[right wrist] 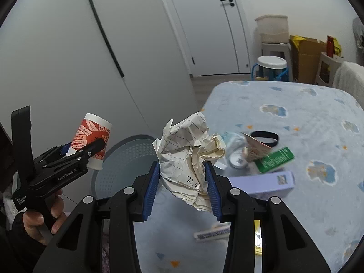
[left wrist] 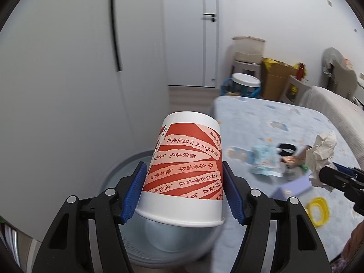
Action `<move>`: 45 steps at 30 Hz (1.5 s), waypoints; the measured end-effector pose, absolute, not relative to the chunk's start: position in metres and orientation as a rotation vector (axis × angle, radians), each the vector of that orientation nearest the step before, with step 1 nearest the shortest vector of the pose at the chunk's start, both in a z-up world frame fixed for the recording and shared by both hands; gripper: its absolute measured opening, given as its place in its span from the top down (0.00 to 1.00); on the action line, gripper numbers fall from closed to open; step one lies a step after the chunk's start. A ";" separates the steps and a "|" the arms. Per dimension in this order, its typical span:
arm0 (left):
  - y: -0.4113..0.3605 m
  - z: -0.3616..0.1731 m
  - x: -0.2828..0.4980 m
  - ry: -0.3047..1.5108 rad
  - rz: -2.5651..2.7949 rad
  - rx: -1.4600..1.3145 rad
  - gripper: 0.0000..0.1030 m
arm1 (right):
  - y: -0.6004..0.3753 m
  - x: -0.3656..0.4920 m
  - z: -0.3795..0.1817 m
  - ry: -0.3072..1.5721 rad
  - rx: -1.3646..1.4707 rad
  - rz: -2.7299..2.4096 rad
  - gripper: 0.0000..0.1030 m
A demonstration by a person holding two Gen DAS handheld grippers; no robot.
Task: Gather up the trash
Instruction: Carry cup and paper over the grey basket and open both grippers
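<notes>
The left tongs [left wrist: 184,188] pinch a red paper cup [left wrist: 184,170] above the grey bin [left wrist: 127,173]; the right tongs [right wrist: 182,186] pinch a crumpled paper ball [right wrist: 188,157] near it. Neither is dropped yet, and a green box [right wrist: 274,159] and other wrappers remain on the bed [right wrist: 318,125].

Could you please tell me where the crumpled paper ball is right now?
The crumpled paper ball is clamped in the right tongs, above the table's left edge, right of the grey bin.

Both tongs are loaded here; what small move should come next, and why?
Probably open the left tongs: the paper cup already hangs over the grey bin, while the right tongs with the crumpled paper look short of it.
</notes>
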State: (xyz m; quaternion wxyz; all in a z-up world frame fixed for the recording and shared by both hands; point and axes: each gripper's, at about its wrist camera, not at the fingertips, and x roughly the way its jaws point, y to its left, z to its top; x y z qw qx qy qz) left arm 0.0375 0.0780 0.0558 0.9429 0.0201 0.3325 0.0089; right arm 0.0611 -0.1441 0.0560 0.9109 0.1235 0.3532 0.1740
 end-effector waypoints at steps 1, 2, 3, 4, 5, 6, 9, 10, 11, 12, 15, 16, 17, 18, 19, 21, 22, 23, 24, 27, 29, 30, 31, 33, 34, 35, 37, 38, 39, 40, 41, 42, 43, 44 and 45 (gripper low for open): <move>0.085 0.055 0.039 0.677 0.037 0.037 0.39 | -0.132 0.068 0.058 0.728 0.244 0.382 0.61; 0.096 0.055 0.041 0.674 0.062 0.030 0.39 | -0.121 0.074 0.061 0.727 0.236 0.401 0.61; 0.104 0.054 0.043 0.671 0.081 0.025 0.39 | -0.110 0.081 0.063 0.726 0.228 0.423 0.61; 0.113 0.053 0.045 0.667 0.106 0.019 0.39 | -0.098 0.087 0.065 0.724 0.220 0.445 0.61; 0.122 0.052 0.046 0.664 0.127 0.012 0.39 | -0.089 0.092 0.066 0.723 0.215 0.462 0.61; 0.128 0.051 0.049 0.665 0.140 0.003 0.39 | -0.077 0.098 0.066 0.723 0.208 0.485 0.61; 0.143 0.044 0.055 0.681 0.167 -0.027 0.39 | -0.053 0.111 0.063 0.734 0.194 0.531 0.61; 0.146 0.042 0.057 0.689 0.171 -0.029 0.39 | -0.046 0.114 0.061 0.741 0.189 0.545 0.61; 0.148 0.039 0.058 0.697 0.175 -0.028 0.39 | -0.040 0.118 0.059 0.749 0.186 0.557 0.61; 0.149 0.035 0.061 0.707 0.179 -0.024 0.39 | -0.034 0.121 0.055 0.760 0.182 0.570 0.61; 0.147 0.023 0.063 0.735 0.185 -0.008 0.39 | -0.021 0.129 0.042 0.799 0.178 0.592 0.61; 0.149 0.019 0.063 0.745 0.182 -0.005 0.39 | -0.017 0.131 0.037 0.814 0.175 0.598 0.61; 0.150 0.015 0.065 0.759 0.176 -0.003 0.39 | -0.014 0.133 0.034 0.825 0.172 0.600 0.61; 0.150 0.011 0.066 0.770 0.171 -0.001 0.39 | -0.011 0.135 0.030 0.839 0.168 0.604 0.61; 0.149 0.007 0.068 0.781 0.167 0.005 0.39 | -0.011 0.137 0.026 0.849 0.165 0.606 0.61; 0.148 0.001 0.070 0.796 0.160 0.013 0.39 | -0.007 0.139 0.021 0.866 0.162 0.610 0.61; 0.149 -0.001 0.072 0.801 0.159 0.012 0.39 | -0.006 0.141 0.019 0.873 0.161 0.611 0.61; 0.151 -0.002 0.072 0.804 0.159 0.010 0.39 | -0.003 0.142 0.016 0.879 0.159 0.612 0.61; 0.151 -0.004 0.073 0.809 0.160 0.008 0.39 | -0.002 0.143 0.014 0.886 0.157 0.612 0.61; 0.156 -0.008 0.074 0.824 0.155 0.004 0.39 | 0.000 0.150 0.007 0.900 0.150 0.605 0.60; 0.158 -0.010 0.074 0.827 0.158 0.005 0.39 | -0.001 0.152 0.002 0.907 0.150 0.607 0.59; 0.159 -0.010 0.072 0.826 0.160 0.006 0.38 | -0.001 0.152 0.001 0.907 0.151 0.607 0.59; 0.159 -0.010 0.072 0.824 0.161 0.007 0.38 | -0.002 0.154 0.001 0.907 0.151 0.605 0.58; 0.158 -0.010 0.072 0.823 0.166 0.007 0.38 | -0.004 0.155 0.002 0.900 0.159 0.601 0.57; 0.159 -0.010 0.072 0.822 0.170 0.014 0.36 | -0.008 0.160 0.001 0.897 0.162 0.599 0.54; 0.159 -0.009 0.071 0.817 0.175 0.015 0.32 | -0.008 0.160 0.000 0.895 0.163 0.596 0.51; 0.159 -0.008 0.071 0.807 0.188 0.017 0.29 | -0.011 0.160 0.000 0.883 0.167 0.586 0.44; 0.160 -0.008 0.070 0.804 0.193 0.025 0.29 | -0.012 0.159 0.000 0.878 0.170 0.582 0.42; 0.161 -0.007 0.070 0.803 0.196 0.027 0.29 | -0.013 0.160 0.000 0.877 0.172 0.580 0.42; 0.161 -0.008 0.070 0.803 0.199 0.026 0.29 | -0.013 0.160 0.000 0.877 0.172 0.579 0.42; 0.161 -0.008 0.069 0.804 0.202 0.026 0.29 | -0.013 0.160 -0.001 0.876 0.172 0.576 0.42; 0.161 -0.008 0.069 0.805 0.203 0.024 0.29 | -0.014 0.160 -0.001 0.875 0.172 0.575 0.42; 0.161 -0.008 0.070 0.804 0.204 0.025 0.29 | -0.013 0.161 -0.002 0.876 0.172 0.576 0.42; 0.161 -0.008 0.070 0.803 0.207 0.026 0.29 | -0.013 0.161 -0.002 0.876 0.171 0.576 0.42; 0.161 -0.008 0.070 0.804 0.209 0.026 0.28 | -0.013 0.160 -0.001 0.876 0.169 0.576 0.42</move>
